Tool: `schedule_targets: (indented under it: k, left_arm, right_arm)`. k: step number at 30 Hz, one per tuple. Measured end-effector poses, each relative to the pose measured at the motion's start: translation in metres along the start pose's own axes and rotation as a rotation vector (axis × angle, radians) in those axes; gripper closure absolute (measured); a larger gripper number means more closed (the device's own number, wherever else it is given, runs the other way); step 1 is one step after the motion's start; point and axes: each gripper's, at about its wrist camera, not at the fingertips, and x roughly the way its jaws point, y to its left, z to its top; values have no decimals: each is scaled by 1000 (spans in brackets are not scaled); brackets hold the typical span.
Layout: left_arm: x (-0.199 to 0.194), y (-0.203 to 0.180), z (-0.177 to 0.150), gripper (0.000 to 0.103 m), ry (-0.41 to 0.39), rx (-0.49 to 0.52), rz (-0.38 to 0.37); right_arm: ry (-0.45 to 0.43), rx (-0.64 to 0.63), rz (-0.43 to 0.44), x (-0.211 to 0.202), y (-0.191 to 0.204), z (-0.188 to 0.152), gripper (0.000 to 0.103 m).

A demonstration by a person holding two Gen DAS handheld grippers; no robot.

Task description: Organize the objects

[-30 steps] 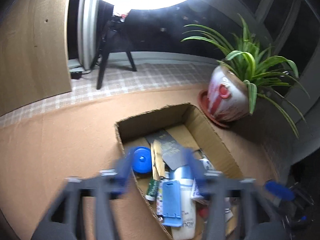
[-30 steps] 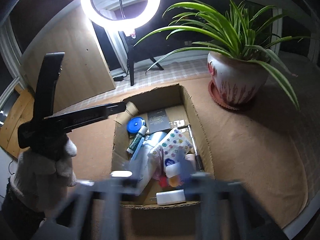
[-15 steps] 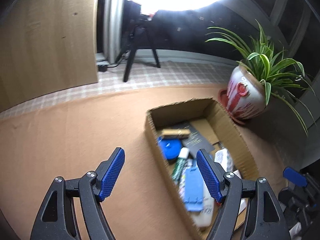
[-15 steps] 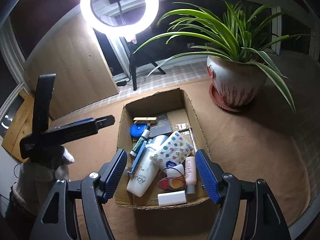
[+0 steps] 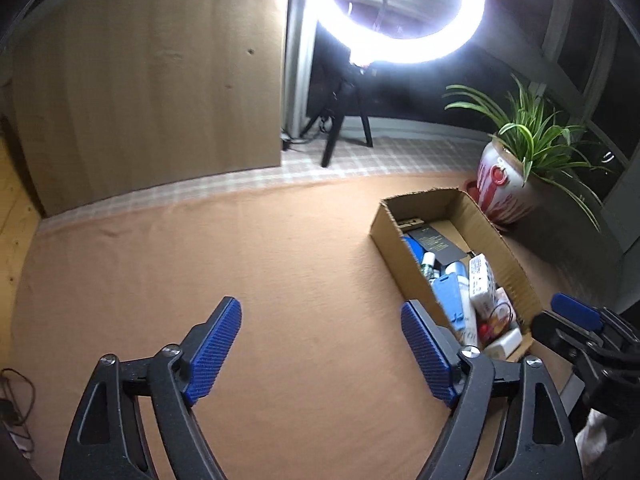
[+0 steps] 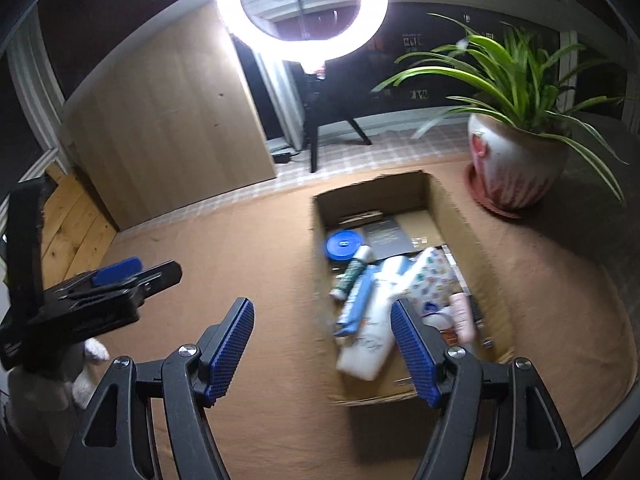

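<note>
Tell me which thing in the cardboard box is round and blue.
The blue round lid, lying flat near the cardboard box's far left corner; the other blue item is a long flat strip.

Both wrist views (looking down, forward) share the box (image 5: 454,216).

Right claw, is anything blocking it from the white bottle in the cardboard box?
Nothing visible blocks it. The right claw is open and empty above the box's near left wall, and the white bottle lies on top of the pile in the cardboard box, beside a blue tube.
</note>
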Motion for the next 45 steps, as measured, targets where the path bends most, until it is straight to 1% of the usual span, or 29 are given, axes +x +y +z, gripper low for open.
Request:
schedule_targets:
  k: [4, 8, 12, 14, 19, 22, 24, 27, 30, 38, 45]
  left_arm:
    - [-27, 29, -11, 14, -31, -10, 13]
    - [-45, 53, -23, 13, -38, -6, 32]
    - [-53, 75, -39, 12, -16, -15, 32]
    - [-56, 88, -49, 12, -7, -39, 35]
    - [-64, 116, -72, 10, -1, -54, 94]
    - [-68, 130, -82, 9, -3, -66, 102]
    - [-70, 135, -88, 9, -2, -60, 121]
    - [-70, 140, -93, 9, 7, -57, 125]
    - [-69, 145, -97, 9, 32, -64, 133]
    - [-73, 150, -100, 9, 28, -99, 147]
    - [-72, 145, -100, 9, 31, -121, 156]
  right_arm:
    - [8, -23, 7, 3, 33, -9, 35]
    - [13, -39, 8, 5, 61, -18, 35]
    - [19, -62, 2, 8, 85, -27, 35]
    - [24, -70, 1, 10, 96, -32, 35]
    - [30, -109, -12, 17, 121, -48, 35]
    - [30, -122, -13, 20, 132, -58, 35]
    - [36, -121, -11, 23, 137, -64, 35]
    - [41, -118, -10, 26, 141, -69, 35]
    - [48, -115, -7, 28, 144, -73, 35]
    - [56, -137, -8, 28, 148, -69, 35]
    - [68, -148, 0, 29, 147, -68, 35]
